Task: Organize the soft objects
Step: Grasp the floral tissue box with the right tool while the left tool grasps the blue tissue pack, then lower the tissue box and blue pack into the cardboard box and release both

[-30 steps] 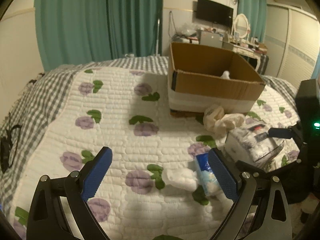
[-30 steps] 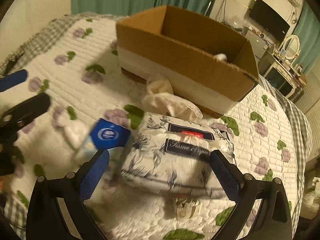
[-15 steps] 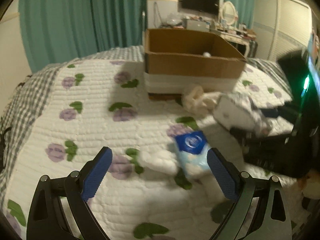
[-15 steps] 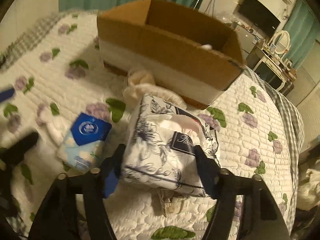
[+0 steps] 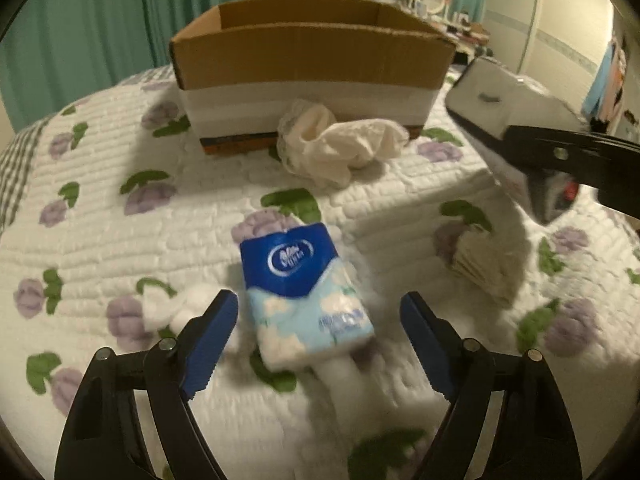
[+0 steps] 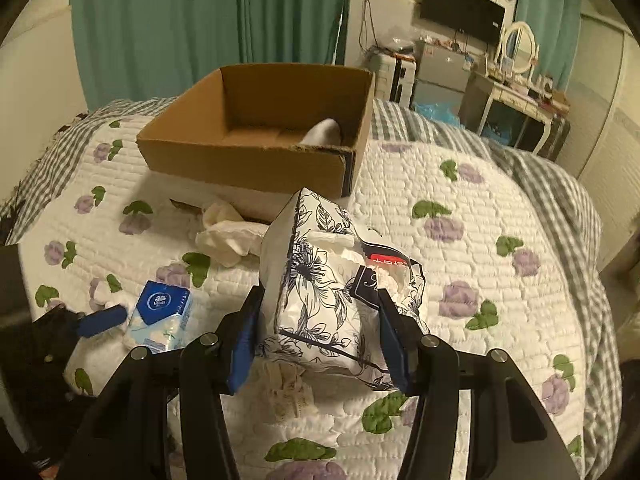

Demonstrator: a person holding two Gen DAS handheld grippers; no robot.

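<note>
The right hand-held gripper [image 6: 318, 344] pinches a floral-printed pack of tissues [image 6: 340, 292], its blue pads pressed into both sides so the soft wrapper bulges and creases between them; its jaws have just been closing on the pack, which is lifted clear of the bed [image 6: 480, 220] and tilted with one corner up. The left hand-held gripper [image 5: 318, 336] is spread, its jaws having just been closing, and between its blue fingers [image 5: 212, 332], not touched by either one, lies a small blue and white tissue packet [image 5: 304, 292] flat on the quilted bedspread with its purple flowers and green leaves. Just beside the left finger is a bit of white fluff [image 5: 172, 308]. Farther back, a crumpled cream cloth [image 5: 336, 144] lies against the front of an open cardboard box [image 5: 312, 56], which stands on the bed; in the right wrist view something pale [image 6: 324, 132] sits in the far corner of the box, too little of it showing to tell what it is. From the left wrist view the held pack [image 5: 504, 96] appears at the right edge, raised above the bedspread. Teal curtains [image 6: 208, 20] hang behind the bed.
</note>
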